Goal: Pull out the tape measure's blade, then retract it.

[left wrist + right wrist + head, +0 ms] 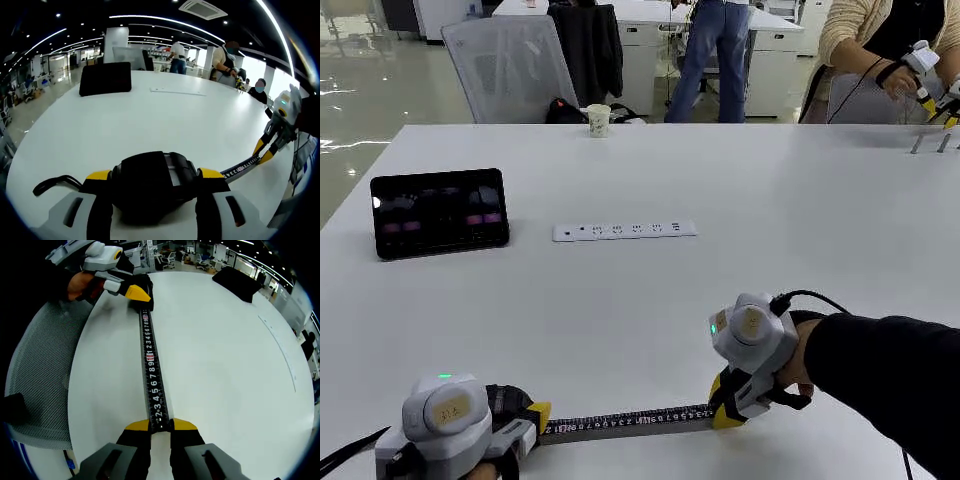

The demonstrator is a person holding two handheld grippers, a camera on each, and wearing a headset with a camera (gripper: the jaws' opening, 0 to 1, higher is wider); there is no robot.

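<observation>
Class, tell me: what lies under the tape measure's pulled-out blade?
The bare white table; the blade stretches over it. Its tip is hidden in the jaws of the right gripper.

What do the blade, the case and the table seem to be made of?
The blade is probably thin coated metal: dark, matte, with printed white numbers, and it runs straight. The case looks like black plastic, perhaps rubber-covered, with a rounded moulded shape and a dull sheen. The table seems to be white laminate or similar: smooth, even, with soft reflections.
</observation>
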